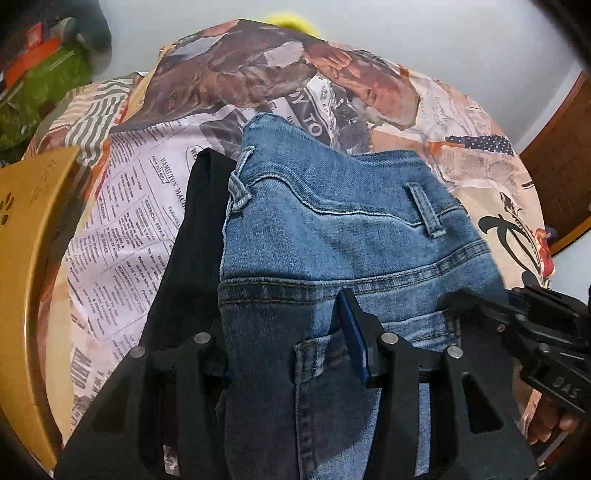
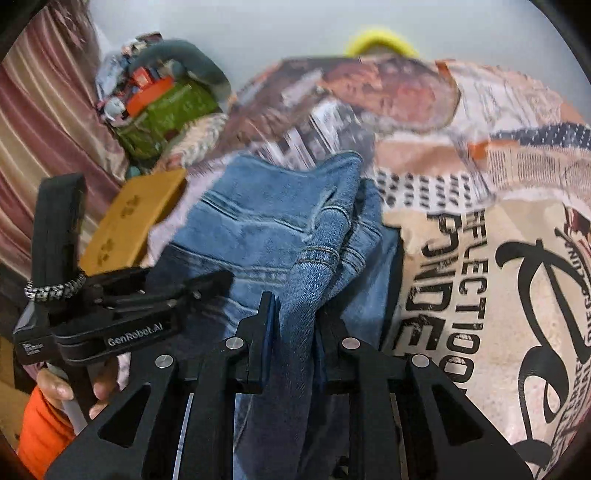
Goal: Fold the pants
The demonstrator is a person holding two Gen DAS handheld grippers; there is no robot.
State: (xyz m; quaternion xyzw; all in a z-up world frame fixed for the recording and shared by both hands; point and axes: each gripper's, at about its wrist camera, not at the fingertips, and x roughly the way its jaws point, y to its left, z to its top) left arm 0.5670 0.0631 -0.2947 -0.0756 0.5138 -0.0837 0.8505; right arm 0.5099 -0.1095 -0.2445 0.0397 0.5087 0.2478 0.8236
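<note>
A round desk (image 1: 122, 206) fills most of the room's middle, draped in a cloth (image 2: 480, 258) printed with newsprint columns, bold black lettering and rust-brown photo patches. A curved wooden chair back (image 1: 33, 236), honey-coloured with small paw prints, presses against the desk's left side. Beyond it sits a heap of clutter with a green package (image 2: 166, 110), and a pink striped curtain (image 2: 40, 122) hangs further off. A yellow object (image 1: 291, 20) peeks over the far rim.

The pants (image 1: 332, 236) are faded blue denim, thick-seamed with tan stitching, belt loops and a back pocket showing. They lie bunched on the desk, waistband away from the viewer, over a black garment (image 1: 188, 236) spread beneath them on the left.

The left claw (image 1: 288, 354) is spread fairly wide with denim filling the gap between its blue-padded fingers; whether it grips is unclear. The right claw (image 2: 291, 332) is pinched close on a raised ridge of denim.
</note>
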